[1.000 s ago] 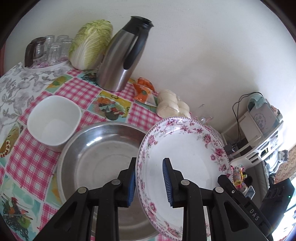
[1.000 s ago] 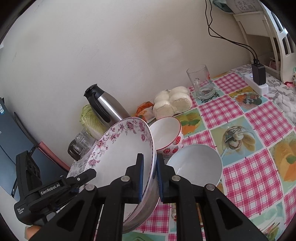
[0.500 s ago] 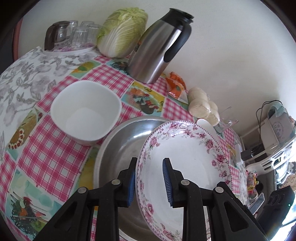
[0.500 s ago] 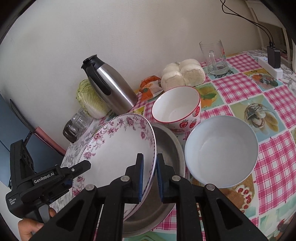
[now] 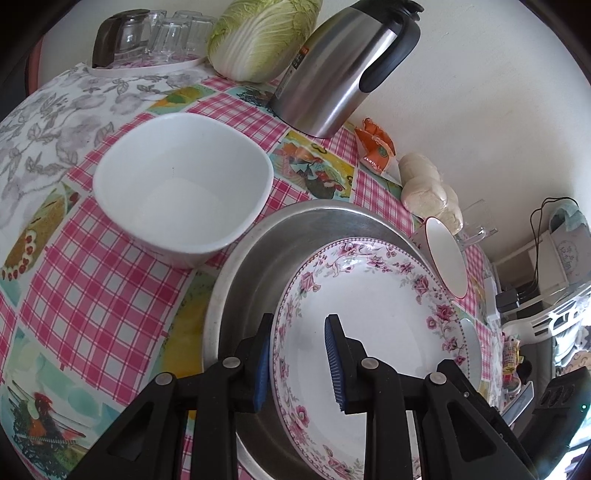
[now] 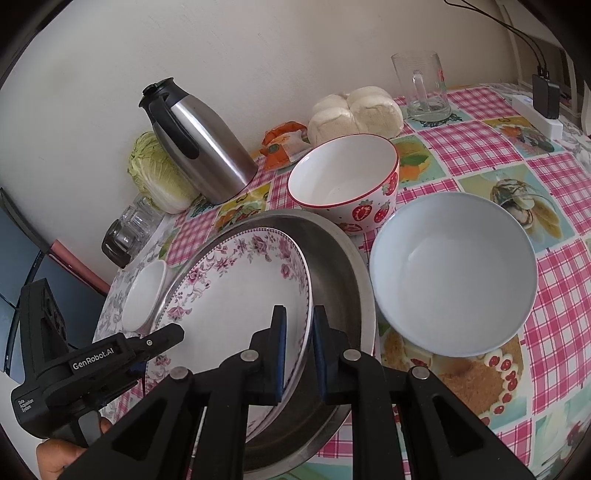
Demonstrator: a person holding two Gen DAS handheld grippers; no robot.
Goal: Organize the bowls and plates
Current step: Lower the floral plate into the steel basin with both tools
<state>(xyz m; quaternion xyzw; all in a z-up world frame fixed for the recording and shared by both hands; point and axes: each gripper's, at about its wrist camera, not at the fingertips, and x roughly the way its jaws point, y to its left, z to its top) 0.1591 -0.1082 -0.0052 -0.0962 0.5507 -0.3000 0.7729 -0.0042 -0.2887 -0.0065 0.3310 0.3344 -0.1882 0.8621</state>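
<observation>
A pink-flowered plate (image 5: pixel 373 332) (image 6: pixel 236 299) lies tilted inside the steel basin (image 5: pixel 255 258) (image 6: pixel 340 269). My left gripper (image 5: pixel 299 365) straddles its near rim with a gap beside the right pad. My right gripper (image 6: pixel 298 350) is shut on the opposite rim. A white square bowl (image 5: pixel 181 184) sits left of the basin, also small in the right wrist view (image 6: pixel 144 295). A strawberry bowl (image 6: pixel 345 181) and a pale blue bowl (image 6: pixel 452 273) stand beside the basin.
A steel thermos (image 5: pixel 343 62) (image 6: pixel 195 144), a cabbage (image 5: pixel 258 33), a tray of glasses (image 5: pixel 155 33), an orange packet (image 5: pixel 376 147) and steamed buns (image 6: pixel 354 114) line the wall. A glass mug (image 6: pixel 424 88) and a power strip (image 6: pixel 539 114) are at the far right.
Both grippers have lowered the flowered plate from upright above the basin down into it, tilting it flatter. The cameras moved closer to the table.
</observation>
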